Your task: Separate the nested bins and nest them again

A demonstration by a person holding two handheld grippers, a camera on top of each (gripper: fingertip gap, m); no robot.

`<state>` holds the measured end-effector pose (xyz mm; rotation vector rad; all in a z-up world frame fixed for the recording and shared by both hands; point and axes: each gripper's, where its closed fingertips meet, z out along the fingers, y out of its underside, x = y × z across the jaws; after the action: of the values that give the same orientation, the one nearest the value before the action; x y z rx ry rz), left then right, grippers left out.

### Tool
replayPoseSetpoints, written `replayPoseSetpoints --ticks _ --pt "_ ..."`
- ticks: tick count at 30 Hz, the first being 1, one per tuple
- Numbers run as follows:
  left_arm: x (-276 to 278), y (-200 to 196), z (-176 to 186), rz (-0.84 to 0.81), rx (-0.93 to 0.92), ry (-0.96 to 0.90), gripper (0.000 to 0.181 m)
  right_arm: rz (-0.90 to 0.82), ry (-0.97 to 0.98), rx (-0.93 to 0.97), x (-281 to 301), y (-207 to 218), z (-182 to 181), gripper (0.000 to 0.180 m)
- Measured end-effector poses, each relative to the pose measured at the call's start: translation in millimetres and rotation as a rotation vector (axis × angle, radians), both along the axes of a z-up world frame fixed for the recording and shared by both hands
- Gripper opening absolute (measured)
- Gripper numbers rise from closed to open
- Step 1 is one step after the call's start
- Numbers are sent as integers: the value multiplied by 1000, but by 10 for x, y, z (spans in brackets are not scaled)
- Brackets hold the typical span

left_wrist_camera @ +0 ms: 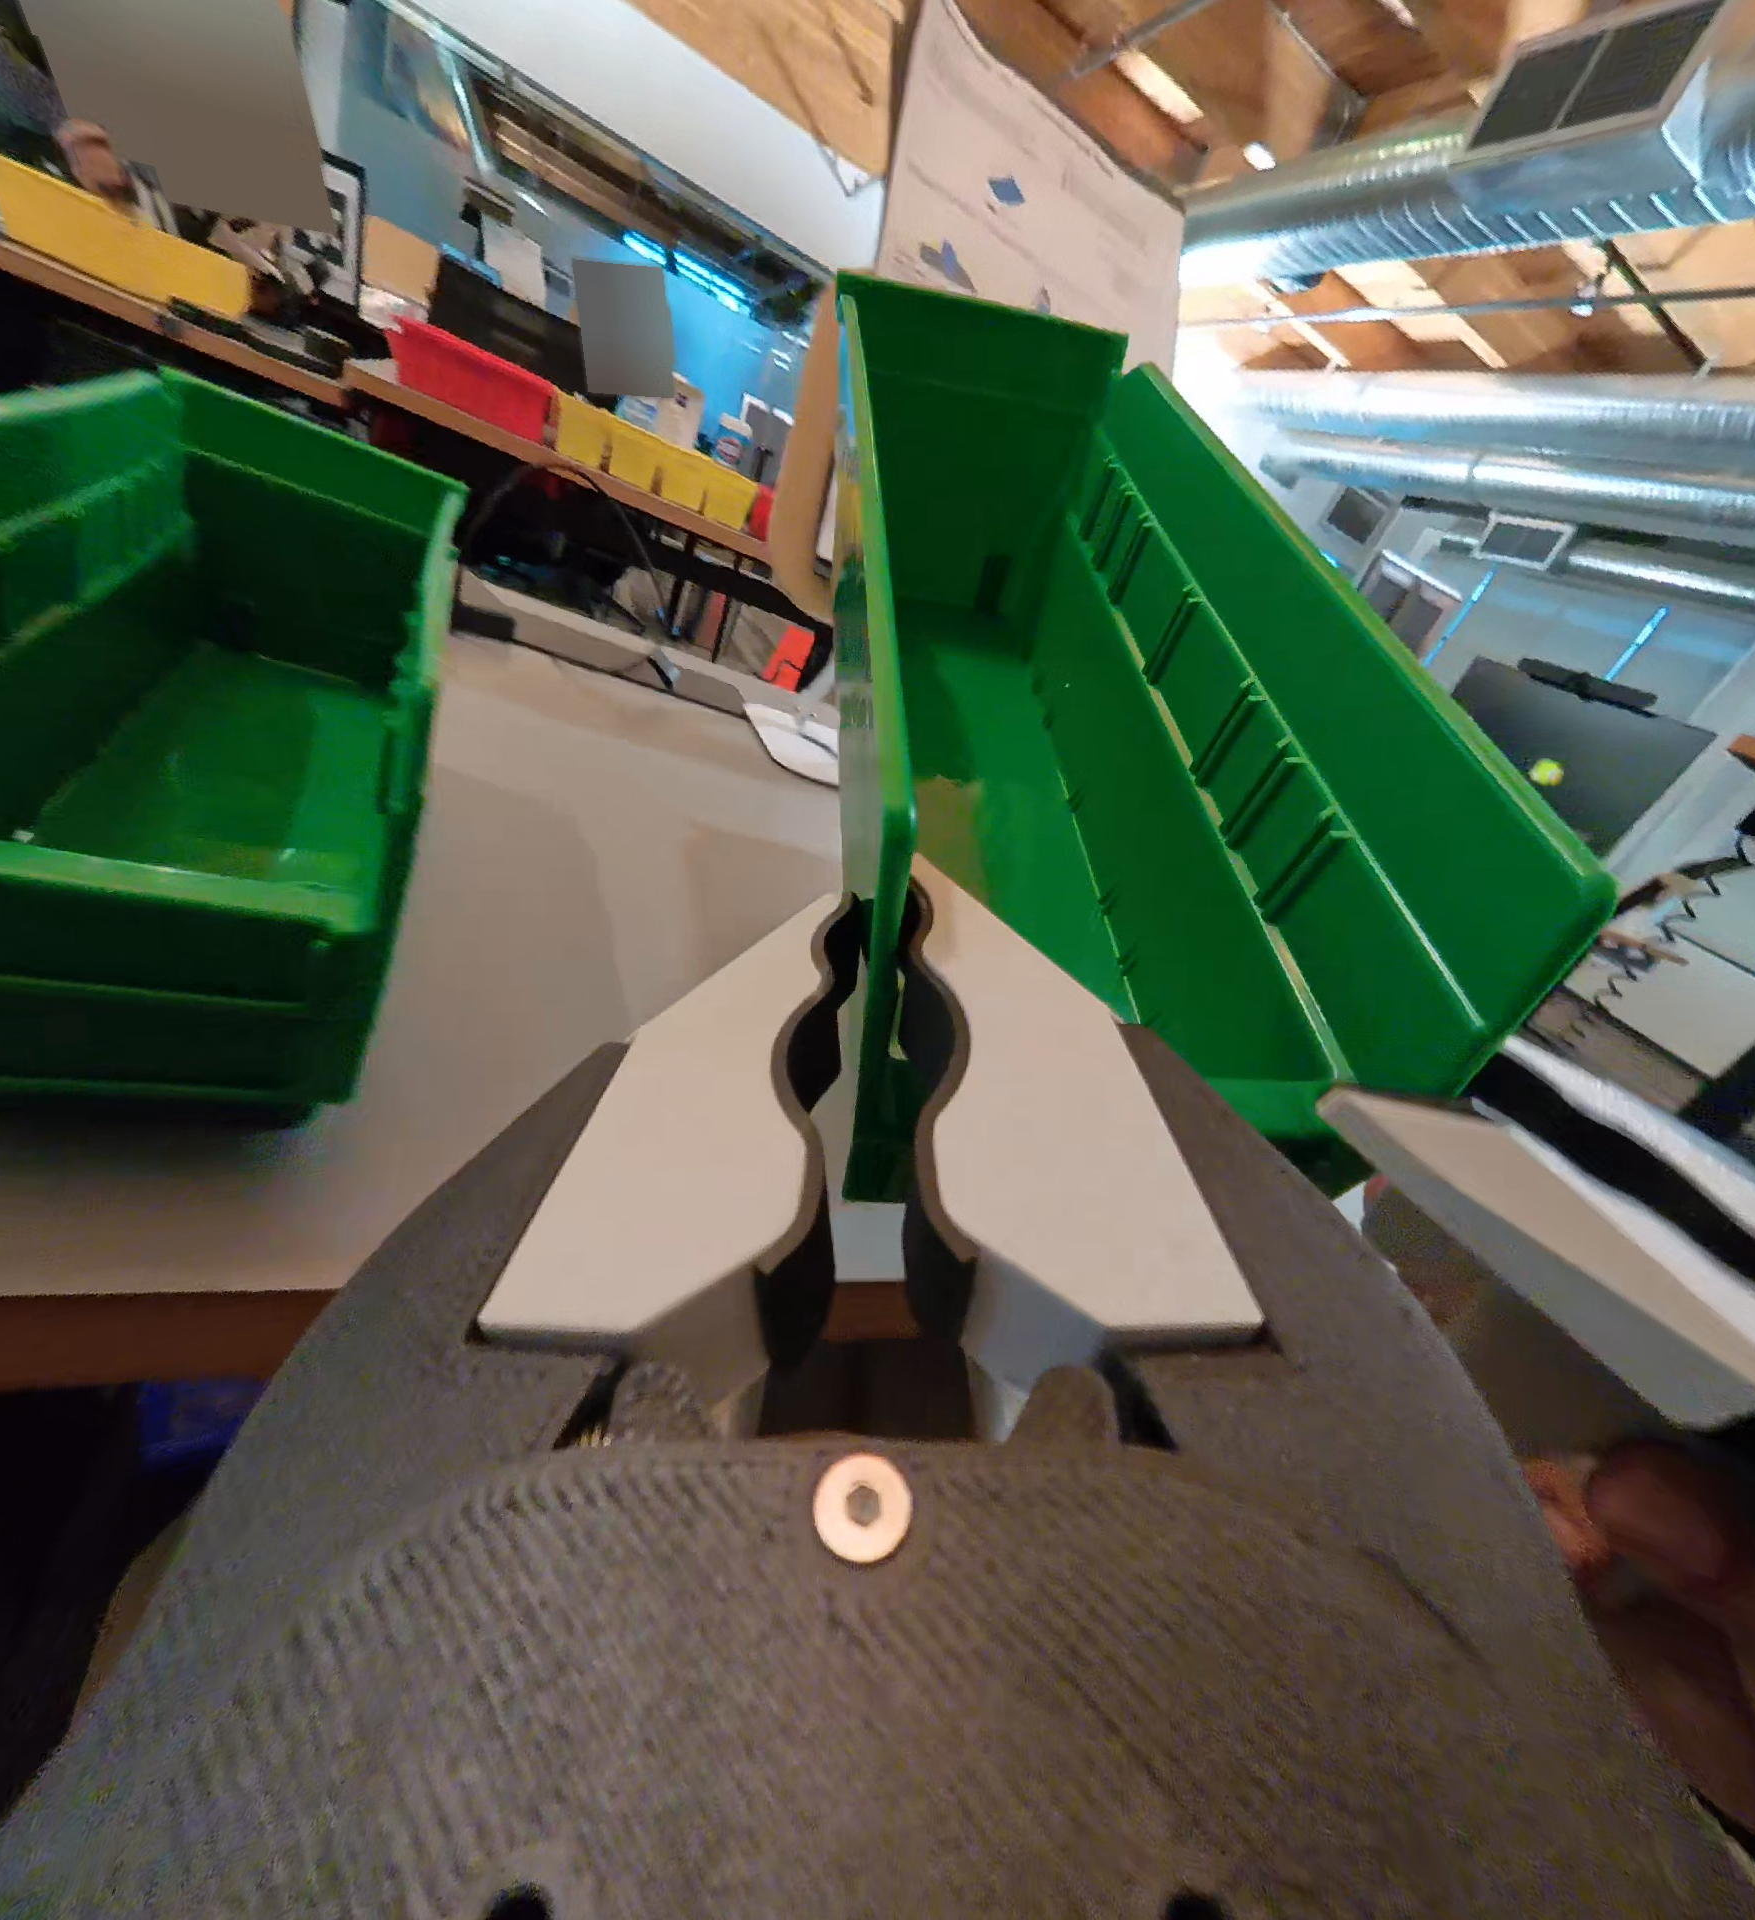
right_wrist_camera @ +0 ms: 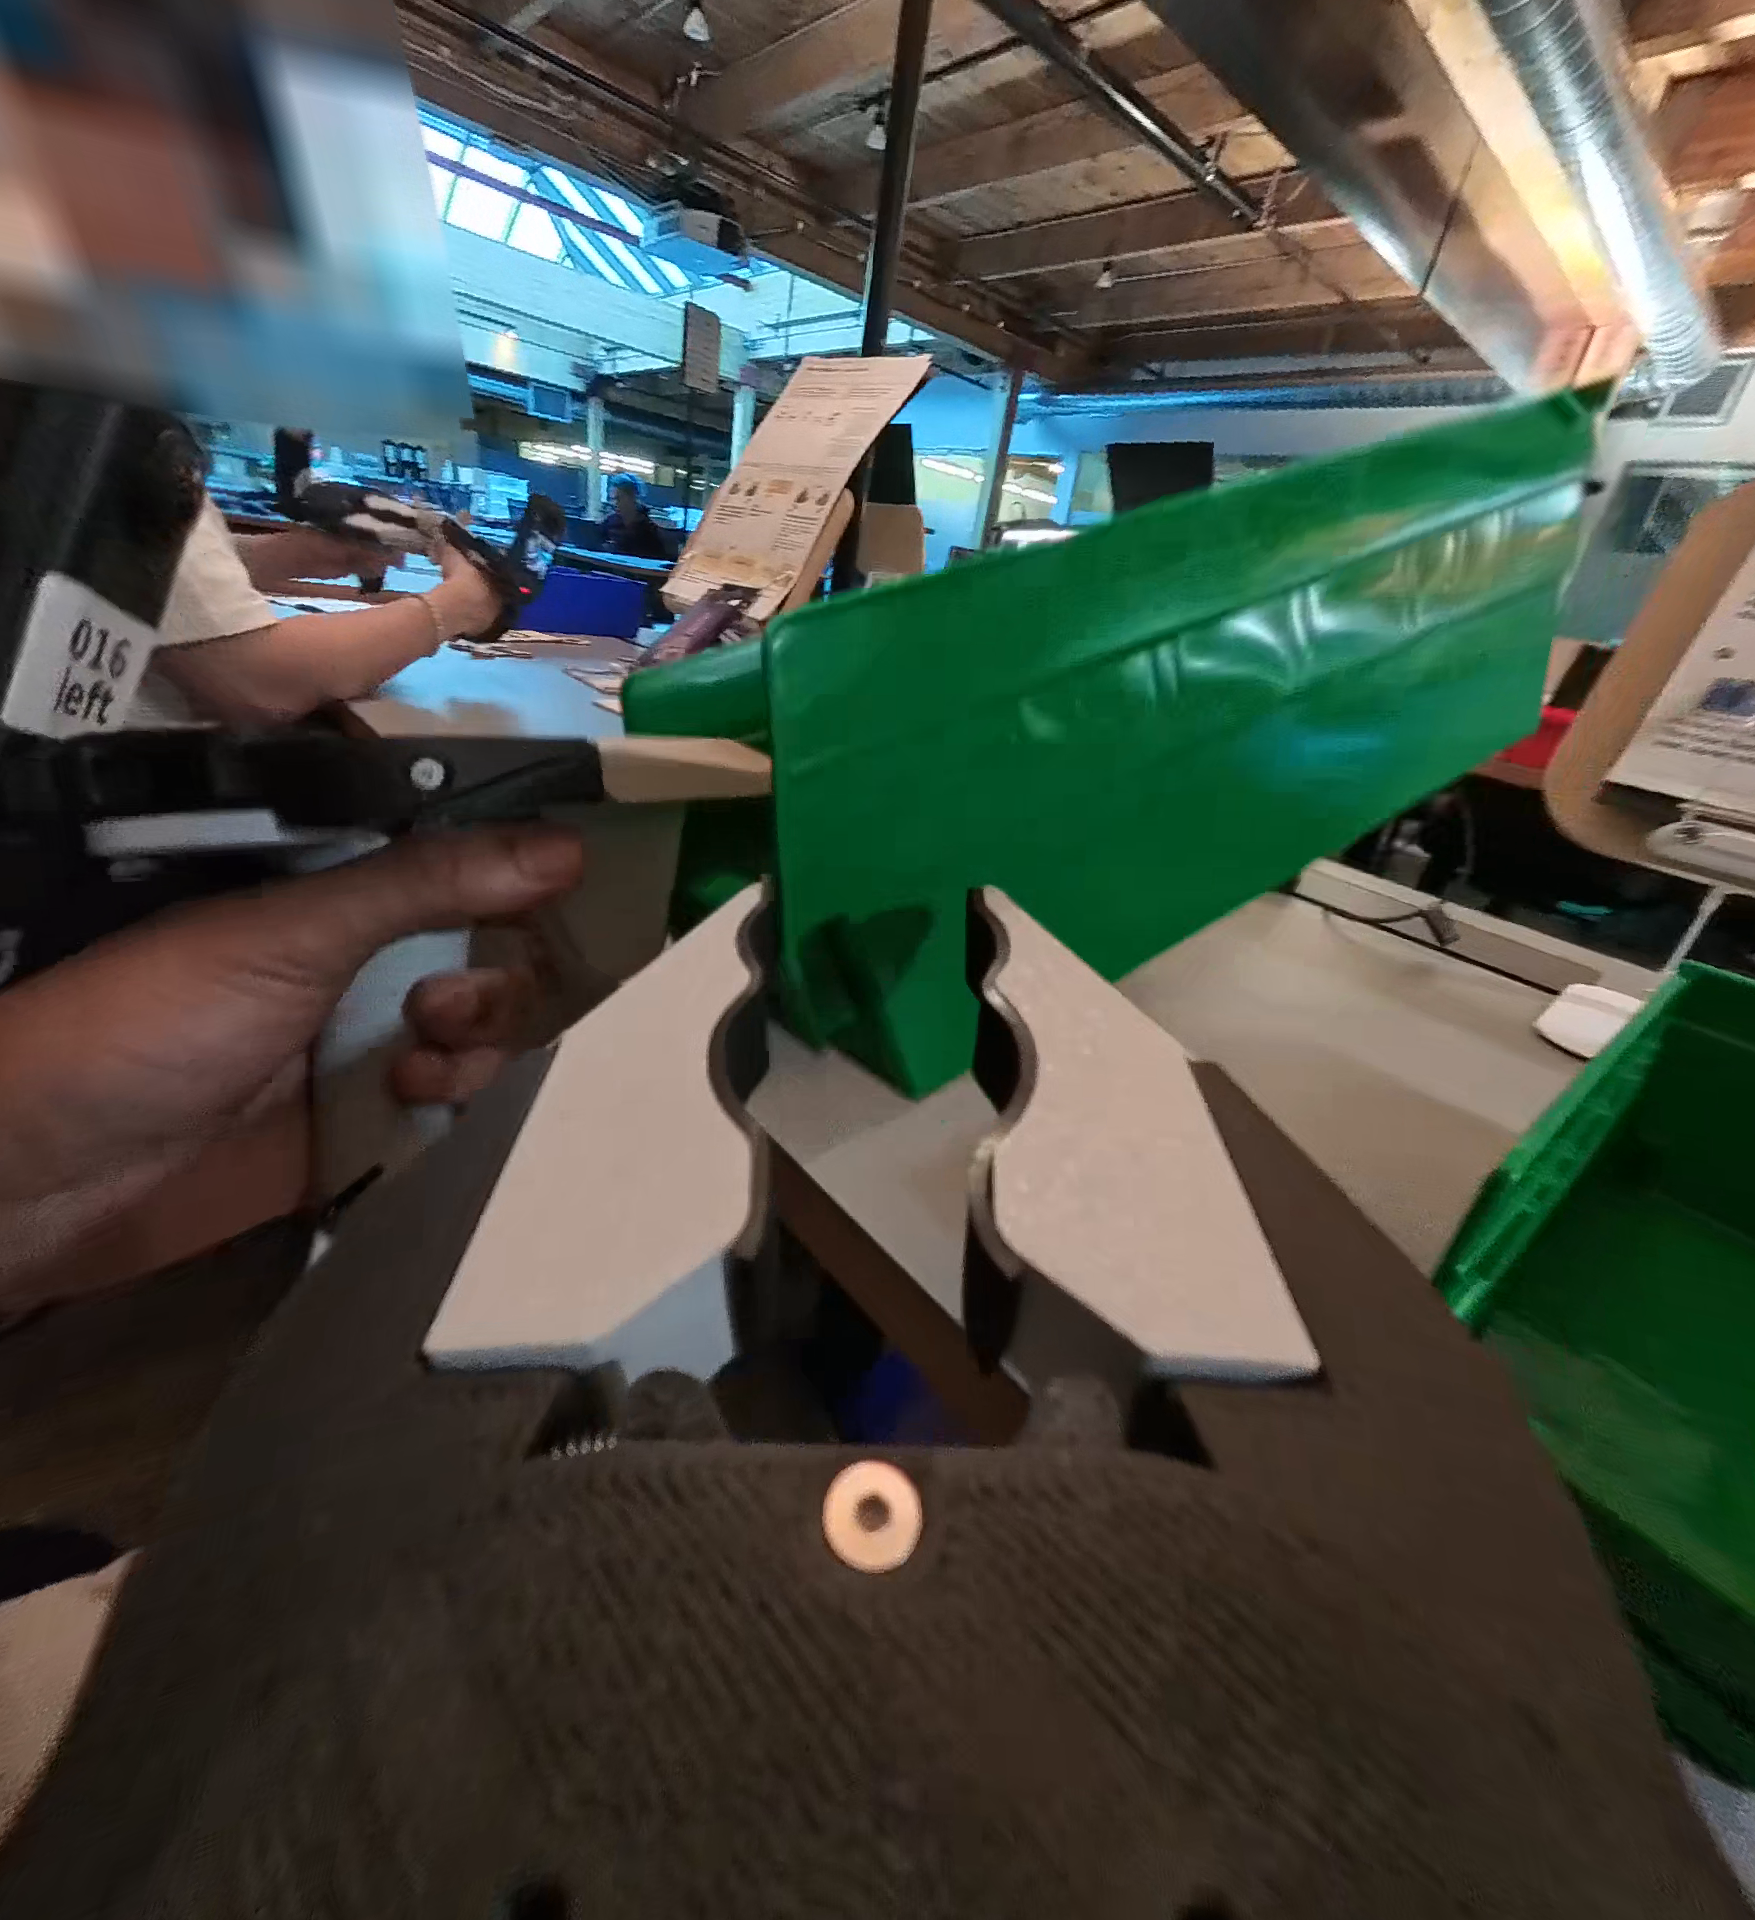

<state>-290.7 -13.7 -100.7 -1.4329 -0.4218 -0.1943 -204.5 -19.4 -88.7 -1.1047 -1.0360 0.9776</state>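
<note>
A long green bin [left_wrist_camera: 1143, 748] is held clear of the table [left_wrist_camera: 561, 873], tilted steeply on its side, its ribbed interior turned to the left wrist view; the left gripper [left_wrist_camera: 878, 1039] is clamped narrow on one thin side wall near the corner. The right gripper [right_wrist_camera: 868, 997] is seen with its jaws set apart around the bin's lower corner; whether the pads actually press the plastic cannot be told, and a gap shows on the right side. The other green bin [left_wrist_camera: 156, 727] is left resting on the table to the left of the lifted one, well apart from it, so separation is judged done and re-nesting is judged to come next.

The lifted bin is carried mostly by one pinch on a slick, thin wall; a swing under its own length could let it twist or slip from that grip. If it is lowered while tilted, a corner could be caught on the resting bin's rim [left_wrist_camera: 437, 582], and that bin could be pushed across the table.
</note>
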Motion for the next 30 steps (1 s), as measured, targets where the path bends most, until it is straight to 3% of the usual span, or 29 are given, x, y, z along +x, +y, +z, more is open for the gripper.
replayPoseSetpoints --ticks 7,11,21,30 --pt "-645 -260 550 166 98 125 1 3 -69 74 2 -14 -168 28" --pt "-1161 -331 761 234 39 177 1 -31 -105 81 80 90 -246 23" --pt "-1953 -119 410 219 -307 204 3 -139 -148 84 348 305 -332 17" --pt "-2051 68 227 210 -386 165 3 -196 -154 66 491 437 -341 16"
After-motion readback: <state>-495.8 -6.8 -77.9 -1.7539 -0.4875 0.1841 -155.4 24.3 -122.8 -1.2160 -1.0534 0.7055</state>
